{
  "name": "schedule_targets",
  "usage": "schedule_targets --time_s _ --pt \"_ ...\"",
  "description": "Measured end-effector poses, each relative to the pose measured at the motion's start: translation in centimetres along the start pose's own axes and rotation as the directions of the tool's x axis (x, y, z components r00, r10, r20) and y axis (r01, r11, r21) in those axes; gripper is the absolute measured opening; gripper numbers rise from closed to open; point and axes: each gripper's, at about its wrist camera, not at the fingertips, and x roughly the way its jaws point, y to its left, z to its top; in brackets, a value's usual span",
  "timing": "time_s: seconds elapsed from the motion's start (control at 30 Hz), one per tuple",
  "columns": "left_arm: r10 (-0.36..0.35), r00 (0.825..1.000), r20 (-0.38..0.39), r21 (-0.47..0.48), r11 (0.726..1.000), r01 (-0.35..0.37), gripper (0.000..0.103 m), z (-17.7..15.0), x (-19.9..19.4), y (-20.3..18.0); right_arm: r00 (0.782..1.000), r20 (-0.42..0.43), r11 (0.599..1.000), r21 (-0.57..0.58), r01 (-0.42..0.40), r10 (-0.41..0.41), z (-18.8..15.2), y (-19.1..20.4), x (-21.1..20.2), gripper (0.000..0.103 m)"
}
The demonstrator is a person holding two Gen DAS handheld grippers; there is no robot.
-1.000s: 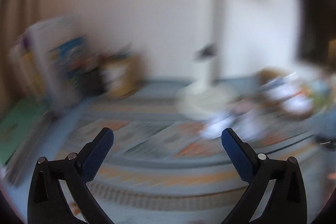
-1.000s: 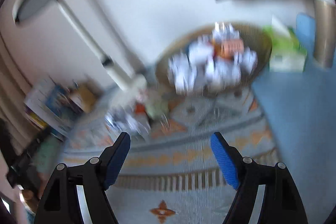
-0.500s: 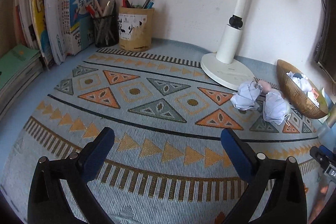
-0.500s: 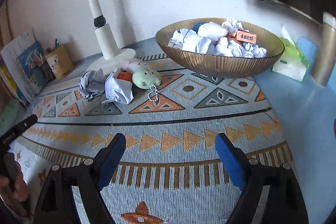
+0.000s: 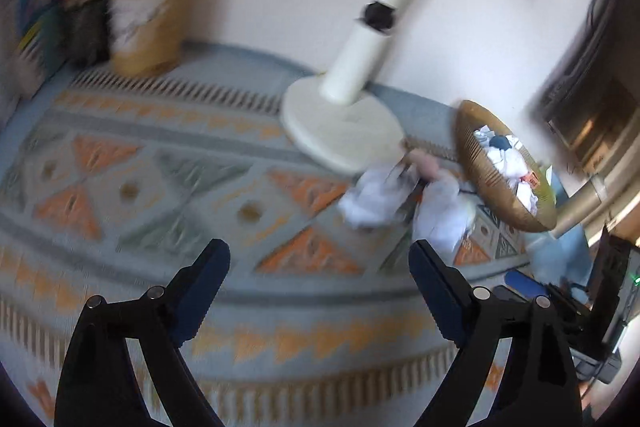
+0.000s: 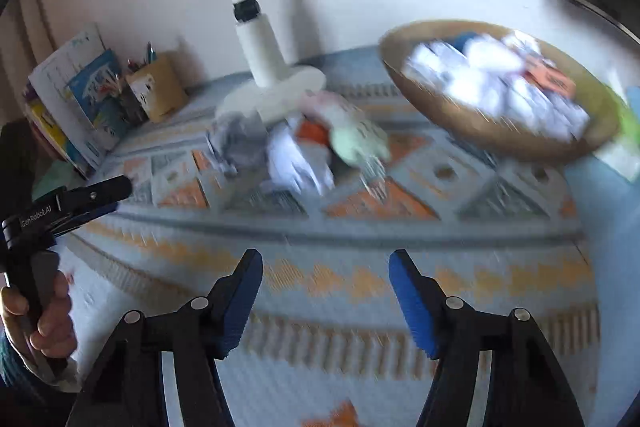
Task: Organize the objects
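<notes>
Approach step judged in hand. Left gripper (image 5: 318,269) and right gripper (image 6: 325,273) were held wide, empty. Crumpled papers (image 6: 296,163) lay mid-bench beside lamp base (image 6: 276,95), near bowl (image 6: 500,143); a grasp was called for next.

White lettering reading "GenRobot.AI" is seen in the right wrist view on the side of the black handheld left tool (image 6: 64,205). Printing on the blue-and-white book covers (image 6: 86,87), the tan pen holder (image 6: 158,91) and the orange tag (image 6: 550,77) in the golden-brown bowl is too blurred to be read.
</notes>
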Motion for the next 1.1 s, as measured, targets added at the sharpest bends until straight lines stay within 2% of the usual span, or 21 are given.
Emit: schedule_targets --time_s 0.1,0.2,0.23,0.27,0.3,0.37,0.4,0.43,0.47,0.53,0.6,0.77,0.83,0.9,0.93,0.97,1.0,1.03,1.1 --pt "-0.03 0.999 -0.038 0.049 0.998 0.032 0.09 1.6 3.2 -2.0 1.0 -0.004 1.0 -0.009 0.014 -0.014 2.2 0.9 2.4 0.065" --pt "-0.041 0.996 -0.081 0.013 0.999 0.042 0.09 1.9 6.4 -2.4 1.0 -0.011 1.0 0.001 -0.003 0.003 2.9 1.4 3.8 0.065" --pt "-0.061 0.995 -0.084 -0.012 0.998 0.06 0.087 1.7 7.3 -2.3 1.0 -0.007 1.0 -0.003 -0.001 0.001 3.0 1.6 4.2 0.065" --pt "-0.066 0.994 -0.082 -0.021 0.998 0.064 0.081 1.5 7.8 -2.3 1.0 -0.007 1.0 -0.009 0.007 -0.007 3.1 1.8 4.7 0.065" --pt "-0.057 0.995 -0.079 -0.015 0.998 0.056 0.065 1.4 8.1 -2.4 1.0 -0.012 1.0 -0.017 0.011 -0.011 3.1 2.0 5.2 0.065" --pt "-0.006 0.998 -0.058 0.029 1.0 0.007 0.049 1.1 8.0 -2.8 1.0 0.019 0.999 -0.049 -0.012 0.013 2.8 2.2 5.7 0.063" --pt "-0.012 0.998 -0.059 0.035 0.999 0.014 0.04 1.0 7.9 -2.9 0.999 0.035 0.998 -0.063 -0.01 0.012 2.7 2.3 5.8 0.059" --pt "-0.01 0.999 -0.051 0.03 0.999 0.012 0.04 0.9 7.6 -2.8 0.999 0.035 0.998 -0.07 0.001 0.001 2.6 2.4 5.9 0.043" --pt "-0.003 0.999 -0.044 0.025 1.0 0.004 0.039 0.8 7.3 -2.7 0.999 0.032 0.998 -0.068 -0.004 0.006 2.7 2.3 5.8 0.024" --pt "-0.012 0.999 -0.03 0.002 1.0 0.012 0.039 0.6 6.1 -2.2 0.998 0.024 0.996 -0.069 -0.063 0.065 2.6 1.9 5.4 0.006" --pt "-0.029 1.0 -0.01 -0.008 1.0 0.029 0.039 0.1 4.4 -1.8 0.995 0.02 0.991 -0.089 -0.097 0.099 2.2 1.7 4.4 0.002" --pt "0.009 0.999 0.035 -0.032 0.999 -0.008 0.039 -2.8 0.4 0.1 0.973 -0.017 0.965 -0.122 -0.231 0.23 0.1 1.2 0.4 0.002" --pt "0.032 0.996 0.079 -0.052 0.998 -0.028 0.039 -3.9 -0.8 1.4 0.971 -0.042 0.965 -0.105 -0.24 0.236 -0.5 1.2 -0.1 0.008" --pt "0.035 0.991 0.126 -0.085 0.996 -0.025 0.039 -4.7 -1.3 2.8 0.978 -0.072 0.978 -0.054 -0.202 0.198 -0.3 1.2 0.4 0.03" --pt "0.033 0.992 0.123 -0.103 0.995 -0.02 0.039 -4.3 -1.0 3.1 0.978 -0.081 0.98 -0.024 -0.196 0.194 -0.1 1.2 0.8 0.055" --pt "0.016 0.991 0.131 -0.113 0.994 -0.001 0.039 -4.0 -0.9 3.4 0.978 -0.07 0.98 0.023 -0.195 0.197 0.2 1.3 1.3 0.067" --pt "0.016 0.988 0.151 -0.112 0.994 0.001 0.039 -3.8 -1.2 3.6 0.977 -0.064 0.979 0.047 -0.199 0.202 0.4 1.4 1.6 0.067" --pt "0.048 0.985 0.166 -0.112 0.993 -0.029 0.039 -3.6 -1.3 3.6 0.973 -0.071 0.974 0.085 -0.212 0.218 0.7 1.6 2.3 0.066" --pt "0.042 0.986 0.162 -0.126 0.992 -0.022 0.039 -3.5 -1.2 4.1 0.967 -0.079 0.961 0.157 -0.228 0.242 1.4 1.9 3.7 0.066"
